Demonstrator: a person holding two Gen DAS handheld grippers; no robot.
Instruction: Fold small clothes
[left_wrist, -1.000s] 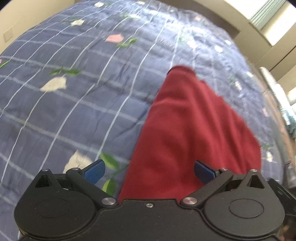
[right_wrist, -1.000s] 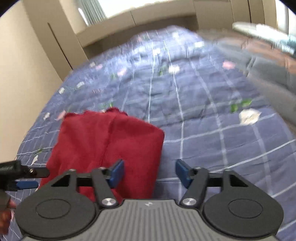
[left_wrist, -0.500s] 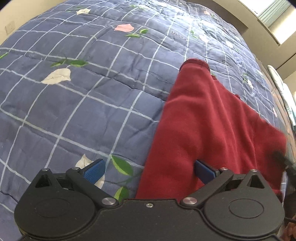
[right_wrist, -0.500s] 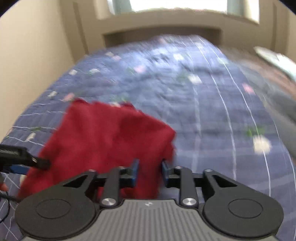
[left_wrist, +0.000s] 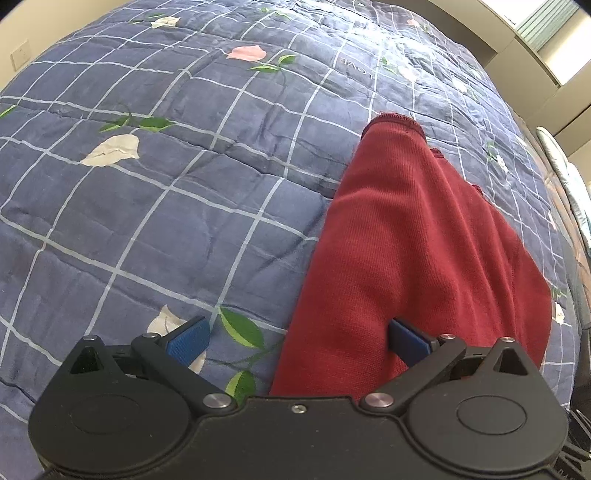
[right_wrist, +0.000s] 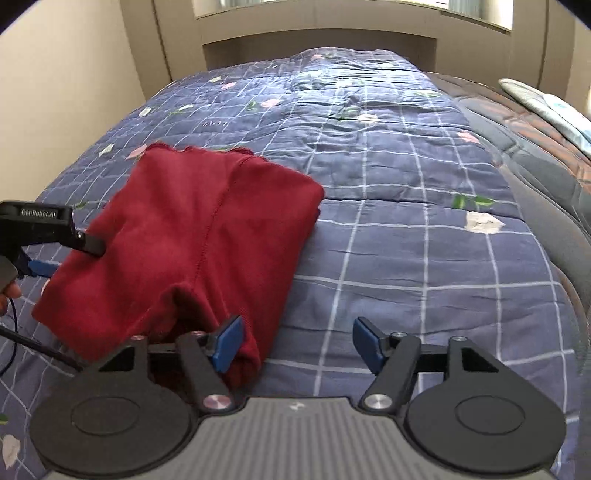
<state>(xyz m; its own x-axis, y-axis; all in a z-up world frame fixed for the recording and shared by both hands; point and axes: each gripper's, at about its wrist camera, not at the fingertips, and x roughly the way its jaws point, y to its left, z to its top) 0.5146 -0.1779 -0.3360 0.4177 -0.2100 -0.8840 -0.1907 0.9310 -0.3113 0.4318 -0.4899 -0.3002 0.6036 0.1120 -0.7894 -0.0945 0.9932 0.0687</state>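
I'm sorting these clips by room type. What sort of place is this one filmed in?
Most likely a bedroom. The red garment lies on a bed covered by a blue checked quilt with a flower print, a padded headboard stands at the far end under a window, and a pillow sits at the right edge.

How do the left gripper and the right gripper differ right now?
The left gripper straddles the edge of the red garment; the right gripper has just opened over bare blue quilt, the cloth only beside its left finger. The left gripper's body is smooth black, the right's ribbed grey. Both stand open, with blue pads.
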